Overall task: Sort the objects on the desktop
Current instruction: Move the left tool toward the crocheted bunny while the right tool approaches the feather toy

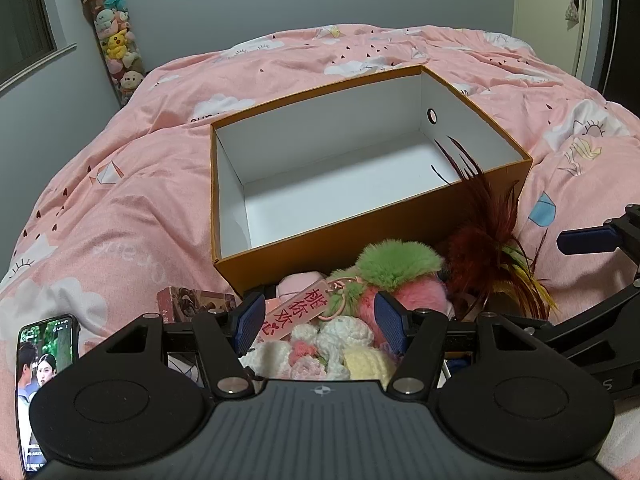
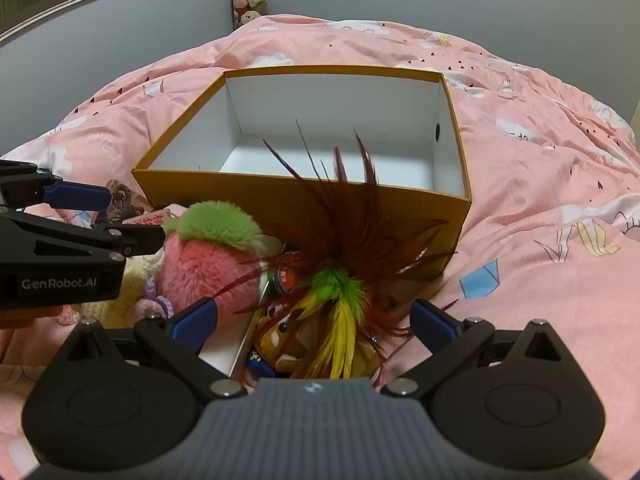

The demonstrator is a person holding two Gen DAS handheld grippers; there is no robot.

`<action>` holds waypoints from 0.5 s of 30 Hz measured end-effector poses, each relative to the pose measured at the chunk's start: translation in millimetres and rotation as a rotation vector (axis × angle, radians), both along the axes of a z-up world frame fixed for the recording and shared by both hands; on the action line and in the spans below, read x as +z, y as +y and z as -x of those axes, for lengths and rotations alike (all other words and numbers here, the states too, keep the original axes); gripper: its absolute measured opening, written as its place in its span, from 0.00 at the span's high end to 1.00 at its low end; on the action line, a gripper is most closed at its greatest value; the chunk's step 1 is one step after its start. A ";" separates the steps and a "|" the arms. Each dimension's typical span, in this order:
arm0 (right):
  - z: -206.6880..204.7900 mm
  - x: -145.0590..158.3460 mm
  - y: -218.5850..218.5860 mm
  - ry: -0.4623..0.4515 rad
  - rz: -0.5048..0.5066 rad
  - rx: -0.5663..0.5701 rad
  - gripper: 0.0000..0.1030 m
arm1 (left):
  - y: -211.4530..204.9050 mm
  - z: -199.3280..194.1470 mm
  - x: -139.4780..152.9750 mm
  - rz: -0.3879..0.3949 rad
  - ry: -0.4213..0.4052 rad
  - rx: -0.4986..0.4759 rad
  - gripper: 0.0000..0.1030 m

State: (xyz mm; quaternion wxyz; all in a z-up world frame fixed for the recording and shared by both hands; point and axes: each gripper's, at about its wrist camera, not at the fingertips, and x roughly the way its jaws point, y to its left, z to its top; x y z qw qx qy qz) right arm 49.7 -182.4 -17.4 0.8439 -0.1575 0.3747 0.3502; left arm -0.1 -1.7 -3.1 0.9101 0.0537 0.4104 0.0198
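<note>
An empty orange box (image 1: 332, 246) with a white inside stands on the pink bed; it also shows in the right wrist view (image 2: 248, 196). In front of it lies a pile: a pink and green plush peach (image 1: 394, 270) (image 2: 208, 252), a pink tag with red characters (image 1: 294, 314), crocheted flowers (image 1: 320, 354) and a dark red feather toy (image 1: 486, 248) (image 2: 340, 248). My left gripper (image 1: 320, 320) is open, its jaws either side of the tag and flowers. My right gripper (image 2: 312, 320) is open around the feather toy's base.
A phone (image 1: 44, 376) with a lit screen lies at the left on the pink quilt (image 1: 120, 208). A card box (image 1: 192, 304) lies beside the pile. A tube of plush toys (image 1: 116, 44) stands against the far wall. A door (image 1: 560, 12) is at the far right.
</note>
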 end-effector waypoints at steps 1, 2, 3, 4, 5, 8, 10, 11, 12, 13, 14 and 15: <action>0.1 -0.2 0.0 0.001 0.001 0.000 0.01 | -0.5 0.0 -0.6 0.000 0.001 0.000 0.31; -0.1 -0.4 0.0 0.002 0.001 0.001 0.01 | -0.5 0.1 -0.6 -0.001 0.000 0.000 0.31; -0.2 -0.7 0.0 0.003 0.002 0.001 0.01 | -0.5 0.1 -0.6 -0.001 0.000 0.000 0.31; -0.2 -1.2 0.2 0.005 0.005 0.000 0.01 | -0.5 0.0 -0.6 -0.001 -0.001 0.000 0.31; -0.5 -1.6 0.5 0.006 0.006 0.000 0.01 | -0.7 0.2 -1.3 -0.001 -0.001 0.000 0.31; -0.9 -1.5 0.2 0.006 0.009 -0.001 0.01 | -1.2 0.0 -2.4 -0.001 0.004 -0.001 0.31; -1.2 -1.4 -0.1 0.007 0.009 -0.001 0.01 | -1.8 -0.1 -3.3 -0.002 0.007 -0.001 0.31; -1.4 -1.6 -0.2 0.008 0.009 0.000 0.01 | -2.3 -0.1 -3.3 -0.003 0.008 -0.001 0.31; -1.5 -1.8 -0.1 0.010 0.009 0.000 0.01 | -2.3 -0.1 -3.3 -0.003 0.007 -0.001 0.31; -1.3 -1.9 -0.1 0.010 0.009 0.000 0.01 | -2.3 -0.3 -3.3 -0.003 0.007 0.000 0.31; -1.6 -2.0 -0.2 0.011 0.009 0.000 0.01 | -2.3 -0.2 -3.5 -0.003 0.007 0.000 0.31; -1.7 -2.1 -0.4 0.011 0.009 0.000 0.01 | -2.3 -0.3 -3.4 -0.003 0.007 0.001 0.31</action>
